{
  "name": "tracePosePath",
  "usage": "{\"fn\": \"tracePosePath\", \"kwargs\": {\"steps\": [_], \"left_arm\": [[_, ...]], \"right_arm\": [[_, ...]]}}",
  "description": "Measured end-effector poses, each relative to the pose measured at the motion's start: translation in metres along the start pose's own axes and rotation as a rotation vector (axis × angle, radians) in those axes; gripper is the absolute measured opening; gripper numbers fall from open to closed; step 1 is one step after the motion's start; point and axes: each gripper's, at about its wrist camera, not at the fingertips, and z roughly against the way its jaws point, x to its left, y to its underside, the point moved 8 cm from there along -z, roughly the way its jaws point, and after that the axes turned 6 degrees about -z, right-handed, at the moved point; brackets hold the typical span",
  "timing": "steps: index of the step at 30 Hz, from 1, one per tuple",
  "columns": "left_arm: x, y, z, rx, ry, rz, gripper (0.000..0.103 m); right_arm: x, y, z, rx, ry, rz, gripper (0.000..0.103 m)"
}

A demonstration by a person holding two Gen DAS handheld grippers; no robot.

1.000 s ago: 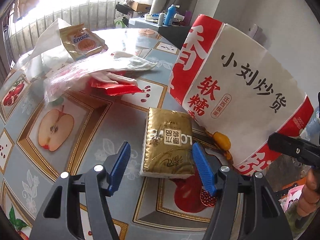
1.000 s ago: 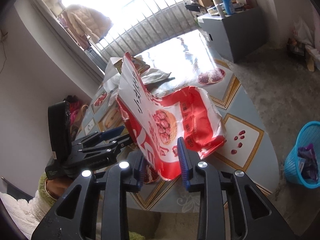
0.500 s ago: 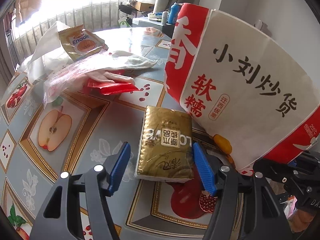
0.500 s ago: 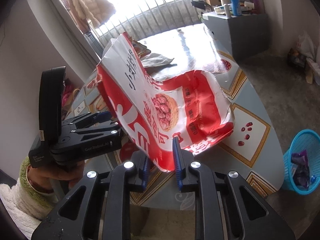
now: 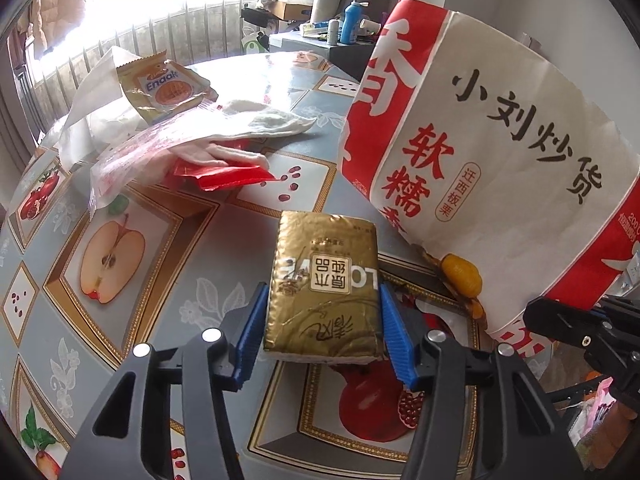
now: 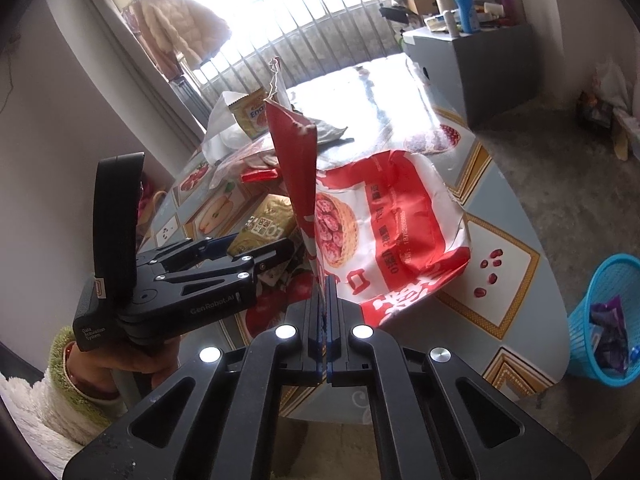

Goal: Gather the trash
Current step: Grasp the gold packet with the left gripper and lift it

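Since a second ago my right gripper [image 6: 325, 312] has drawn its blue pads fully together on the bottom edge of the red-and-white paper bag [image 6: 384, 232], which now stands up thin between them. My left gripper [image 5: 322, 332] has just been narrowing around the gold tissue pack [image 5: 324, 284]; its pads [image 5: 252, 328] lie against the pack's two sides, and the pack rests on the fruit-print table [image 5: 168, 248]. Ahead of my left fingers, well apart, lie a red wrapper [image 5: 228, 174], a clear plastic bag [image 5: 132, 156] and an Enaak snack packet [image 5: 166, 88]. To the right of my right fingers, on the floor, stands a blue basket [image 6: 600, 320].
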Motion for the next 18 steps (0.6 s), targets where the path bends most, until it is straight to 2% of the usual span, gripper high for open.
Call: {"fn": "tracePosePath", "kwargs": {"steps": [18], "left_arm": [[-0.001,-0.002,0.022,-0.046,-0.037,-0.012,0.052]], "right_arm": [[0.002,-0.005,0.007,-0.042,0.014,0.019,0.000]]}}
